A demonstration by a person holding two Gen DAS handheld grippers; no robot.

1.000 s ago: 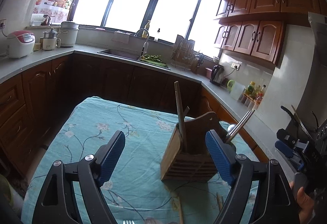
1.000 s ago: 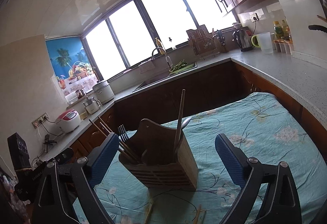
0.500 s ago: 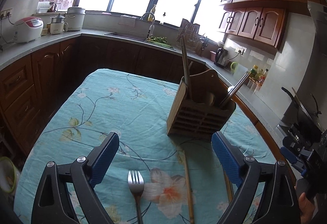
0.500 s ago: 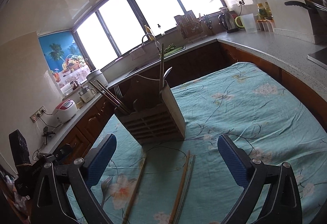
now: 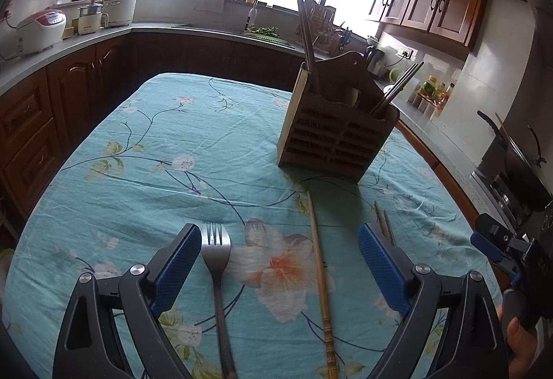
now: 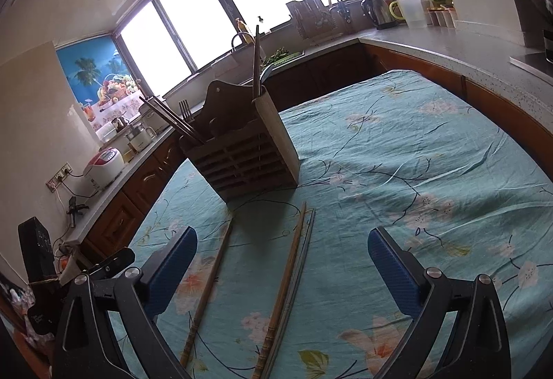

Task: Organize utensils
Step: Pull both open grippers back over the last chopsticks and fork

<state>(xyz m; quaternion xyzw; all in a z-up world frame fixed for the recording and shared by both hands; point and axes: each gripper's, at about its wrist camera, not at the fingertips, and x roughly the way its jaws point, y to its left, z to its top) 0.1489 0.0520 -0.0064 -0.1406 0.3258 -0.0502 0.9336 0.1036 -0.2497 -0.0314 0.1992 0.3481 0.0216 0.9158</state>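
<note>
A wooden slatted utensil holder [image 5: 337,133] [image 6: 242,158] stands on the teal floral tablecloth [image 5: 166,151]; chopsticks, a fork and a spoon stick out of it. In the left wrist view a steel fork [image 5: 217,275] and a wooden chopstick [image 5: 319,272] lie flat between my open, empty left gripper [image 5: 280,261] fingers; two more sticks [image 5: 383,223] lie by the right finger. In the right wrist view one chopstick [image 6: 207,289] and a wooden and a metal stick side by side [image 6: 288,282] lie before my open, empty right gripper [image 6: 281,261].
Dark wood cabinets and a grey counter [image 5: 86,37] wrap around the table, with a rice cooker [image 5: 39,30], sink [image 5: 249,30], kettle [image 6: 378,11] and stove pan [image 5: 515,158]. The other gripper [image 5: 508,251] shows at the right edge.
Both grippers have tilted down and pulled back from the holder, bringing the fork and loose chopsticks on the cloth into view. Both stay open.
</note>
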